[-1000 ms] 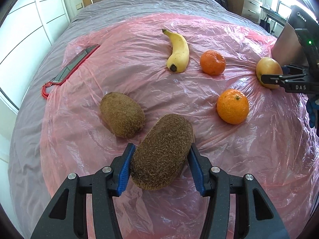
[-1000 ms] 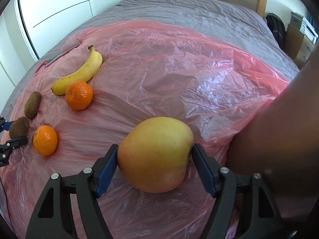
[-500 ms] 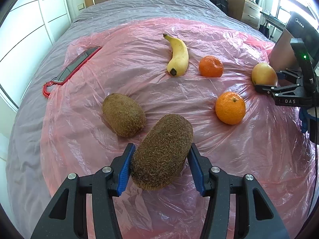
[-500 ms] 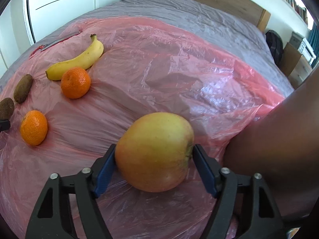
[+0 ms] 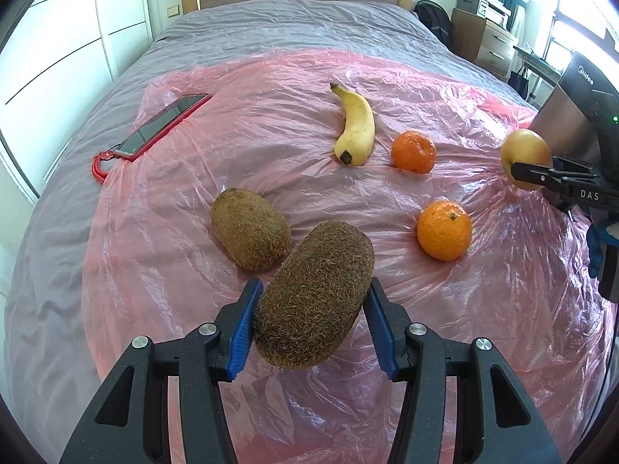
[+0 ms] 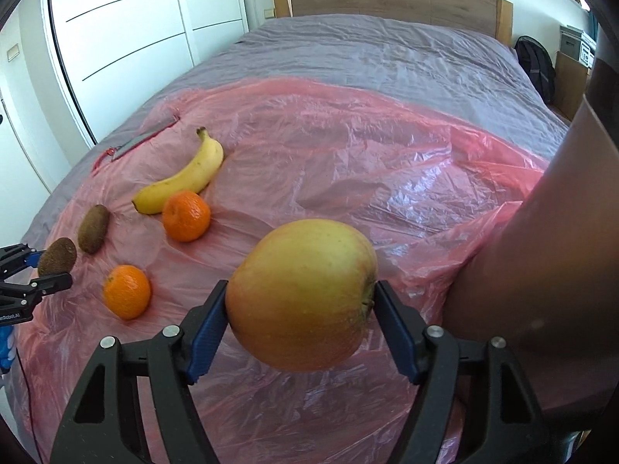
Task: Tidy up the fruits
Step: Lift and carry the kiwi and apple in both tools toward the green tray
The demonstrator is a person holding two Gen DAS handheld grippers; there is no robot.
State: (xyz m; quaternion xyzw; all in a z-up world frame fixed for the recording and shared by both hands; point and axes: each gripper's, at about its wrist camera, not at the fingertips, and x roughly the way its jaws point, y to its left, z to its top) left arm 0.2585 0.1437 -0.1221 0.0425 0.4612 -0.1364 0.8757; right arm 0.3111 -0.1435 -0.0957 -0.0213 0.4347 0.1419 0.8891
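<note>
1. Fruits lie spread over a pink plastic sheet (image 5: pixel 271 147) on a bed (image 5: pixel 294 27); two of them are carried rather than resting.
2. The left gripper (image 5: pixel 312 321) is clamped on a kiwi (image 5: pixel 315 301), its blue pads pressing both sides, just beside a second kiwi (image 5: pixel 250 228) that lies on the sheet.
3. The right gripper (image 6: pixel 300 326) is closed on an apple (image 6: pixel 301 294), held clear above the sheet near a dark metal bin (image 6: pixel 541 270) at the right edge.
4. The step in hand looks like carrying: each tool has a fruit picked up and none yet set down in its group.
5. The next move likely calls for lowering the held kiwi next to its twin and finding a free spot for the apple, then easing the pads apart gently, since round fruit may roll on the slack, creased plastic.
6. Count: two kiwis, two oranges (one (image 5: pixel 413 151) beside the banana (image 5: pixel 356 125), one (image 5: pixel 444 230) nearer), one banana, one apple.
7. A phone (image 5: pixel 162 125) in a red case lies at the sheet's left edge.
</note>
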